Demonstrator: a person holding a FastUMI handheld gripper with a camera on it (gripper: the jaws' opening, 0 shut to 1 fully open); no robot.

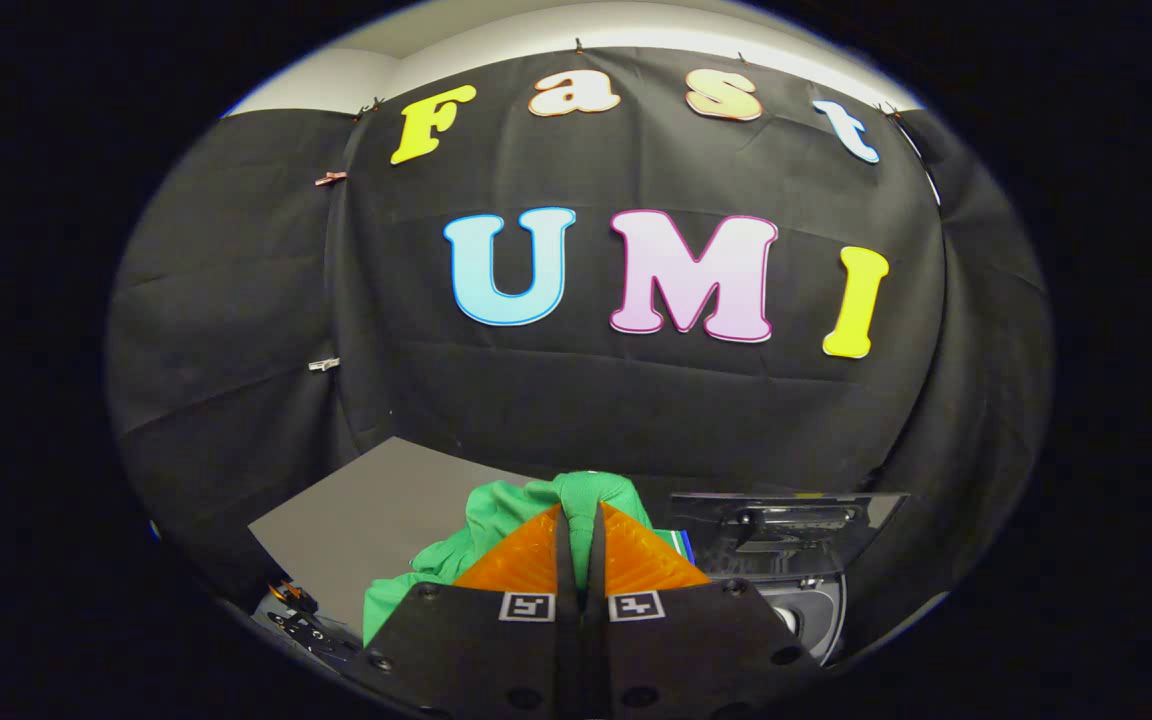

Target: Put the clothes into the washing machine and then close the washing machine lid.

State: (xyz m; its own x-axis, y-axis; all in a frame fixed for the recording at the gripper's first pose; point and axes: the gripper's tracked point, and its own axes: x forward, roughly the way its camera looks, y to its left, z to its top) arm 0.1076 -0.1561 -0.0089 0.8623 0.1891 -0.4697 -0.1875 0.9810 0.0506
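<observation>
A green garment (pixel 496 530) hangs bunched from my gripper (pixel 581 520), lifted above the table. The two orange fingers (pixel 526 560) are pressed close together with a fold of the green cloth pinched between them; cloth bulges over the fingertips and drapes down to the left. Just right of the fingers and lower down stands the small washing machine (pixel 816 615), its clear lid (pixel 786 525) raised upright and its round opening partly visible beneath.
A grey tabletop (pixel 376 520) stretches ahead and to the left, ending at the black cloth wall (pixel 636 400). A small black and orange device (pixel 296 610) lies at the table's near left corner.
</observation>
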